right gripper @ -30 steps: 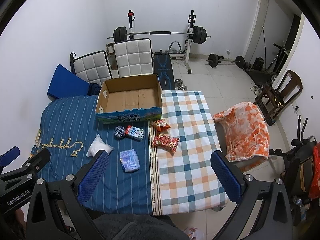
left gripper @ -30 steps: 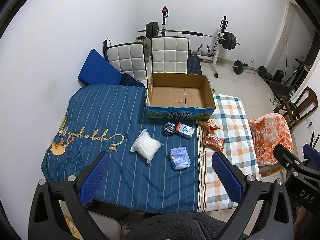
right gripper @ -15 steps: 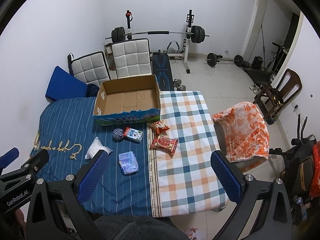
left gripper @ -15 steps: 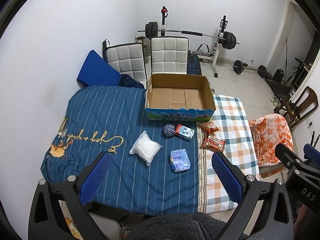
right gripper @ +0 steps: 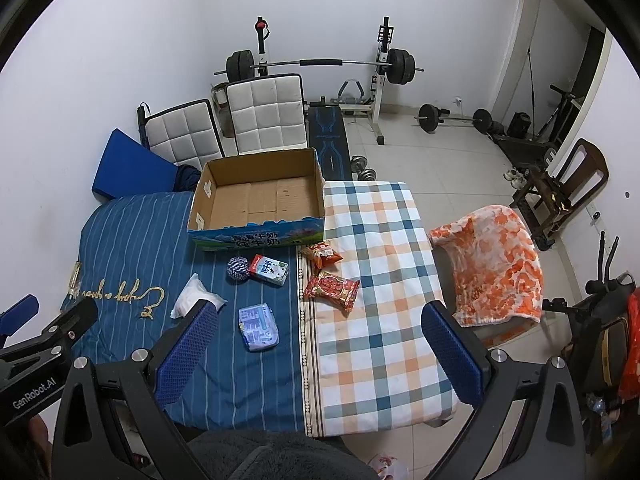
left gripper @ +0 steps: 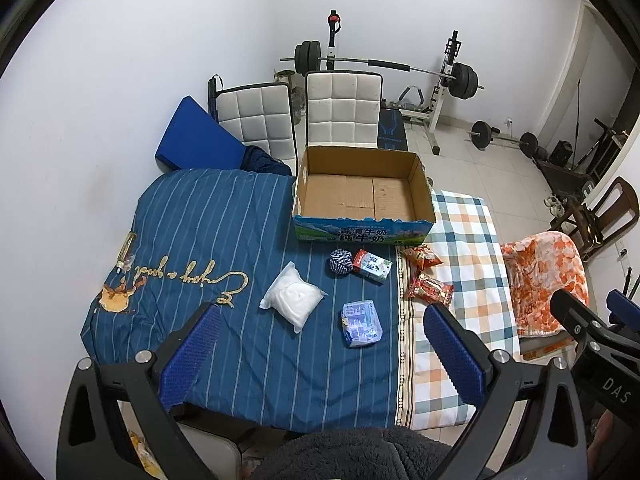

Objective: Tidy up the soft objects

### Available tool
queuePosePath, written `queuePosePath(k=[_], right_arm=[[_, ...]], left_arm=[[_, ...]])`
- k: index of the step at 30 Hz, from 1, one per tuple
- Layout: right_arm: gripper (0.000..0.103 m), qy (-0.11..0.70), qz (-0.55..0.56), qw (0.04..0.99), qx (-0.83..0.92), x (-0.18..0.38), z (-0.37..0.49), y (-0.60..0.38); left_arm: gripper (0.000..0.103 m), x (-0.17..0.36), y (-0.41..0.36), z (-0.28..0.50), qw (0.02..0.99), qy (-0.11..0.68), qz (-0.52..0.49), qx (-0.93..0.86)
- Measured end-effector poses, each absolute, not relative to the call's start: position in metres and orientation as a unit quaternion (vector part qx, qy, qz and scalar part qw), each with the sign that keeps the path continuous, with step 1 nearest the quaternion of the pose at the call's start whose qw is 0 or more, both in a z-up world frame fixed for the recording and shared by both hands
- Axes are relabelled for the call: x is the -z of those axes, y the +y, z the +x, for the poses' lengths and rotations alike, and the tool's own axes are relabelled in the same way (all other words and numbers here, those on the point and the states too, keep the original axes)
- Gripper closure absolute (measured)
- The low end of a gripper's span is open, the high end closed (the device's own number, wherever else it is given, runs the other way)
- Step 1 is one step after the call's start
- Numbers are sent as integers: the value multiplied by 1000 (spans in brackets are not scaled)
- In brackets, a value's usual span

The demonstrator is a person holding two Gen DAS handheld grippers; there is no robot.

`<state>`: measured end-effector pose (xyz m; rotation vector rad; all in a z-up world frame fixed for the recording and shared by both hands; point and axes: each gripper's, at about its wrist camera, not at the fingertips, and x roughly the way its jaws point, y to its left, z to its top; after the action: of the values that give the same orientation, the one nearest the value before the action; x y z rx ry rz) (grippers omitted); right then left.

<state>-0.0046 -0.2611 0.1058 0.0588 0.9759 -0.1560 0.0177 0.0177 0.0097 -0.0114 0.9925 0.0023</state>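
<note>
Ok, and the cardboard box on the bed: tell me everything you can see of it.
The cardboard box is a shallow open-topped carton, plain brown inside, with nothing in it. Its front wall carries blue and green printing with Chinese characters, and the near rim looks roughly torn. It sits upright at the far side of the bed, mostly on the blue striped cover, its right corner reaching the checked cover. Neither gripper touches it.

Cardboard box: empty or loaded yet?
Empty. The cardboard box shows a bare brown floor in both views; all the soft items lie outside.
</note>
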Motion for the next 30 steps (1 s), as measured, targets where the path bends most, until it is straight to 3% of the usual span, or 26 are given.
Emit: queuePosePath(k=[20,24,30], right_arm=[[0,482,41,872,72,-90,14,-265],[0,511,49,855,70,-49,50,-273],[0,596,37,800,58,66,115,-269]], left_arm=[[0,-4,8,36,876,483,-7,3],[0,15,17,57,870,493,-13,-17],[0,81,48,102,837,544,-21,-54]])
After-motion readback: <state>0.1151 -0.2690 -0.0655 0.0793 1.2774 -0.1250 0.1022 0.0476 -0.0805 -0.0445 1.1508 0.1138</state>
